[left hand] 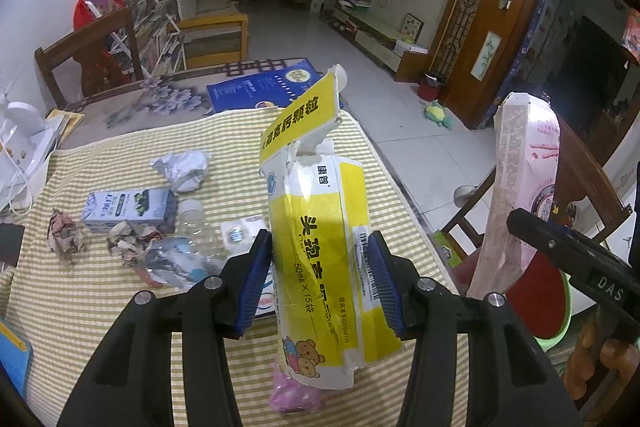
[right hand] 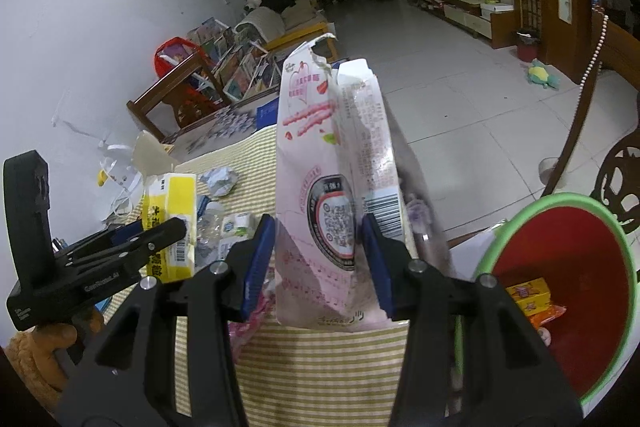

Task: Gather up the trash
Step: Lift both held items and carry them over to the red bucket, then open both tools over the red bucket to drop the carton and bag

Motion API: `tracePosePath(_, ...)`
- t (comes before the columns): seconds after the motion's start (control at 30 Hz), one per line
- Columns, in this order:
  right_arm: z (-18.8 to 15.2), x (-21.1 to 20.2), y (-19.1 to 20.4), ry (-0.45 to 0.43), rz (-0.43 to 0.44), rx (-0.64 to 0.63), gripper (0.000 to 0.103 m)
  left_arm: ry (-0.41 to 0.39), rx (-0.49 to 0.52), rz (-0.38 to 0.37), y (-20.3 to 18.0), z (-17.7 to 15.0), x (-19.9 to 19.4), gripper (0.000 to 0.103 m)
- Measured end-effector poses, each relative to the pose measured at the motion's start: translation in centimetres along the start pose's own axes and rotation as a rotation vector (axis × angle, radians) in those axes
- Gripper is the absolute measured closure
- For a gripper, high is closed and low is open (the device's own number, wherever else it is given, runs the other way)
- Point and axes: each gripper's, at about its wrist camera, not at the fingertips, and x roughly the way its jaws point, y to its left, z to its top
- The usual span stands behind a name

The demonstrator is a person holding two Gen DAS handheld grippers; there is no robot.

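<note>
My left gripper is shut on a torn yellow and white medicine box, held upright above the striped table; the box also shows in the right wrist view. My right gripper is shut on a crumpled pink snack box, also seen in the left wrist view. A red bin with a green rim stands just right of the right gripper, with yellow and orange wrappers inside. More trash lies on the table: a blue carton, a clear plastic bottle, crumpled paper.
The table has a yellow striped cloth. Wooden chairs stand at the far left and the right. A white appliance sits at the table's left. A pink wrapper lies under the left gripper.
</note>
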Motion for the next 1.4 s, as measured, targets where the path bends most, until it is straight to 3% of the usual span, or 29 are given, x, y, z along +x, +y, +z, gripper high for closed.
tracePosePath(0.5,-0.8,-4.7,-8.3,-0.051,-0.096,0.106,0.059,0.013,0.09,-0.049,-8.5,0.4,1.0,0.056)
tracePosePath(1.03,-4.7,-12.0,-17.7,-0.105,-0.281,0.282,0.059,0.111,0.276,-0.244,-20.4,-1.0,4.4,0.056)
tracePosePath(1.23,-5.6,-13.5,-19.5,-0.115,-0.308,0.324,0.059,0.161,0.354,-0.334,-24.7,-1.8,5.6,0.056)
tracePosePath(1.4,-5.8,-13.8,-20.0,-0.117,-0.307,0.33,0.059,0.177,0.375,-0.355,-26.2,-1.9,6.0,0.056)
